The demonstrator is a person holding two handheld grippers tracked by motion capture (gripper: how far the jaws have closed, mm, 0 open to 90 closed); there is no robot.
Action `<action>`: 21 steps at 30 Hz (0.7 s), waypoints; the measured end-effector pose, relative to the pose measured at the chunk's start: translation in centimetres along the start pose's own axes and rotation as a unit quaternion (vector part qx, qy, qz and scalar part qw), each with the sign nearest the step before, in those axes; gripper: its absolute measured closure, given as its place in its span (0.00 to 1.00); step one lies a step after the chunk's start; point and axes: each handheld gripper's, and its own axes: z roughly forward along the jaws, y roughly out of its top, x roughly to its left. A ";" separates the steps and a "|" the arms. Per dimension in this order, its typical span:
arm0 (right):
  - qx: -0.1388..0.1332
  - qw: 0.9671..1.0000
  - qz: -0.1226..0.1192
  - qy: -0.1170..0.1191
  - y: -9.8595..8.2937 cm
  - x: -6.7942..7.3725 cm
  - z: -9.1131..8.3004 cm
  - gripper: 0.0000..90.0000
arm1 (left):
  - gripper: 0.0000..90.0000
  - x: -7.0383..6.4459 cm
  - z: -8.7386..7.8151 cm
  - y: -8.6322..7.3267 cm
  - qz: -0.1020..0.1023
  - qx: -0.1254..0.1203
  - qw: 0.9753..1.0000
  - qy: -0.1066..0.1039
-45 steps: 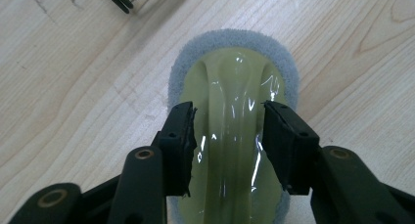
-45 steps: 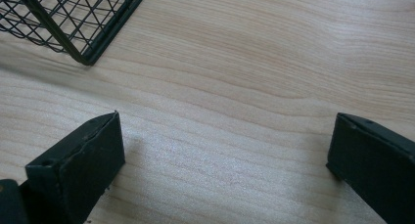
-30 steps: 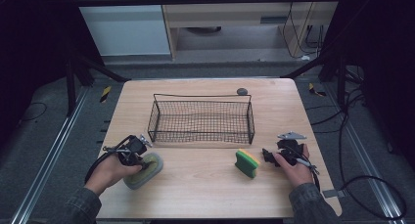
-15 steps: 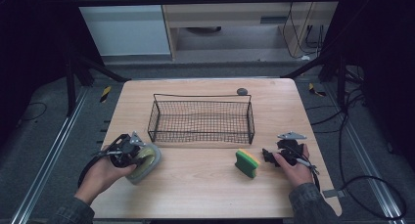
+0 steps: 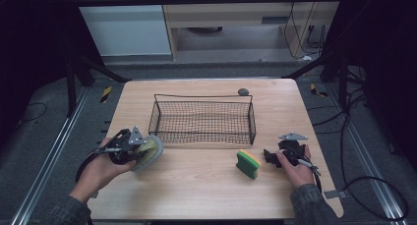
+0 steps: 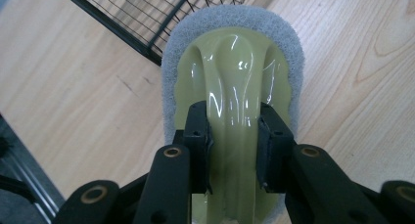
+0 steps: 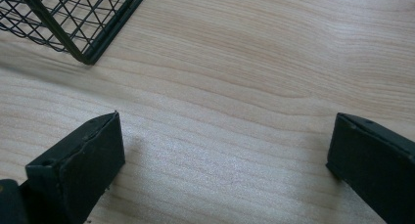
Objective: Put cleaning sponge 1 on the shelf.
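My left gripper is shut on the pale green handle of a scrubber with a grey pad, held lifted and tilted off the table near the front left corner of the black wire basket. A green and yellow sponge stands on edge on the table, right of centre. Just to the right of that sponge, my right gripper stays low over the wood, open, with bare table between its jaws. The basket's corner shows at the upper left of the right gripper view.
A small dark round object lies behind the basket near the far edge of the wooden table. Cables trail on the floor to the right. Metal rails run along both sides of the table.
The left gripper has lifted the scrubber off the table and carried it left, then forward toward the basket, tilting it. The right gripper and sponge have stayed put.
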 end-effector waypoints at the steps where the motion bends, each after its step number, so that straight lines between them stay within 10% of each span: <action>1: 0.000 1.000 0.000 0.000 0.0 0.0 0.0 0.01 | 0.78 0.2 -0.2 0.2 0.003 -0.001 1.000 0.002; 21: 0.000 1.000 0.001 0.001 0.0 0.0 0.0 0.01 | 0.78 3.7 -3.0 4.2 0.057 -0.016 0.997 0.049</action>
